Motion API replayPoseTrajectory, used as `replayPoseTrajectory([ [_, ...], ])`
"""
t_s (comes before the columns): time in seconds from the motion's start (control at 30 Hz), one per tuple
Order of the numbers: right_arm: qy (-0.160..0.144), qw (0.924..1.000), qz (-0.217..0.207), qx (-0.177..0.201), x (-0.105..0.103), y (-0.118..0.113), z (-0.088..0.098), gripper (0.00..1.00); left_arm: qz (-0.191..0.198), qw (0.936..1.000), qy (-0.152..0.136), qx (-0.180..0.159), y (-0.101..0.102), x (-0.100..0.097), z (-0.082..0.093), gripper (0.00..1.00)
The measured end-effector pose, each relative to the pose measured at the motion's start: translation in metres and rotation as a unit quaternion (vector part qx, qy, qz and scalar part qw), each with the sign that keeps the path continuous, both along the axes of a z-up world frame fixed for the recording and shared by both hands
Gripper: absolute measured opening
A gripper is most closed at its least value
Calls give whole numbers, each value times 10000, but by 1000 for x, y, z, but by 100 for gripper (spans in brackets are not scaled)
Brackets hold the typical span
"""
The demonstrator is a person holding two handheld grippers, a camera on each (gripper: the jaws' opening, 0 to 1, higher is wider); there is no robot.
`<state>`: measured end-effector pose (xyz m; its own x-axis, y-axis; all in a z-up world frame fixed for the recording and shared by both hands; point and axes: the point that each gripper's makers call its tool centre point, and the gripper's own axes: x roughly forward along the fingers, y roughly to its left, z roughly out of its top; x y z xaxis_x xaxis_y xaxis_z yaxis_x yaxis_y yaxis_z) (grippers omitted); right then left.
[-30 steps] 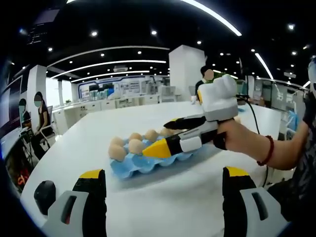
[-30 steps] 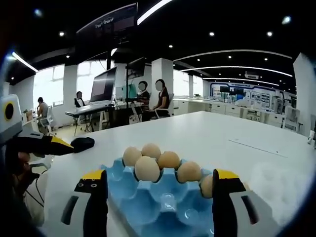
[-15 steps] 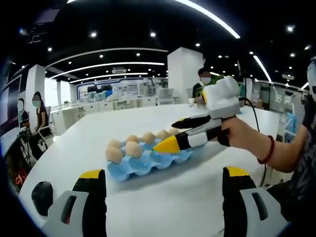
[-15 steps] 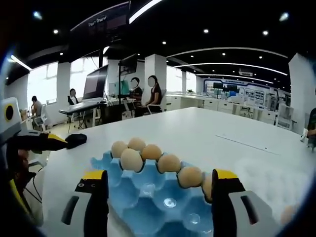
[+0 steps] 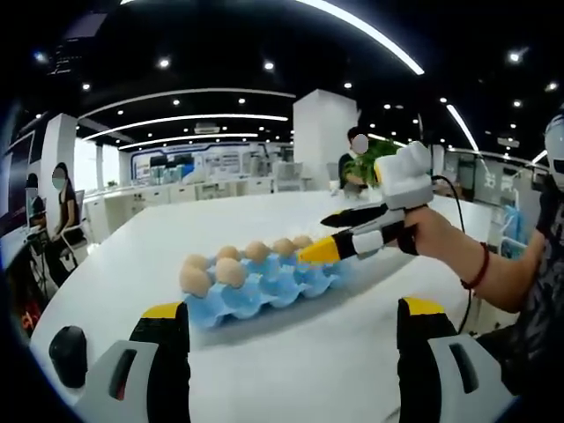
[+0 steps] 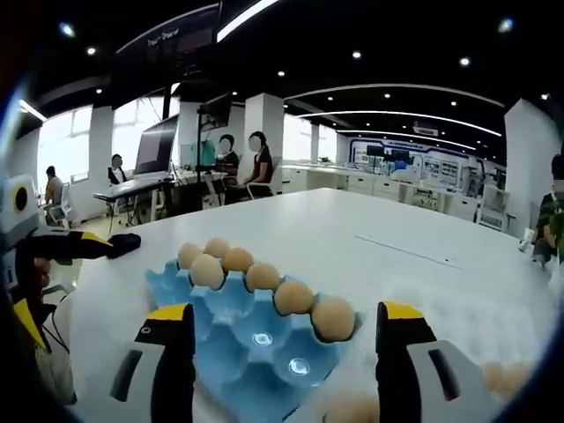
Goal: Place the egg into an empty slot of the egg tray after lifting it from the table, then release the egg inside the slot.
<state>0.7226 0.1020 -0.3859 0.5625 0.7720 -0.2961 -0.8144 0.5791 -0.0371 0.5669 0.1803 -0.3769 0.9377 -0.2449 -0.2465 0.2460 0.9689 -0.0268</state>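
A blue egg tray (image 6: pixel 247 330) sits low and centre in the right gripper view, six eggs (image 6: pixel 293 298) filling its far slots and the near slots bare. The right claw (image 6: pixel 278 370) hangs over the tray's near edge, jaws wide apart and empty. Loose eggs (image 6: pixel 498 379) lie blurred on the white surface (image 6: pixel 414 282) at lower right. In the left gripper view the left claw (image 5: pixel 285 370) is likewise wide open and empty at the bottom, well apart from the tray (image 5: pixel 264 286) at mid-frame.

Risk: an open jaw could knock a seated egg or shove the light tray.

Compared with a second ago, the right claw has swung rightward, away from the tray towards the loose eggs.
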Motion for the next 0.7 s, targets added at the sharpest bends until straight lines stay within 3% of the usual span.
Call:
replayPoseTrajectory([
  [0.7, 79, 9973, -721, 140, 25, -60, 8, 86, -112, 9999, -23, -4, -7, 10, 0, 100],
])
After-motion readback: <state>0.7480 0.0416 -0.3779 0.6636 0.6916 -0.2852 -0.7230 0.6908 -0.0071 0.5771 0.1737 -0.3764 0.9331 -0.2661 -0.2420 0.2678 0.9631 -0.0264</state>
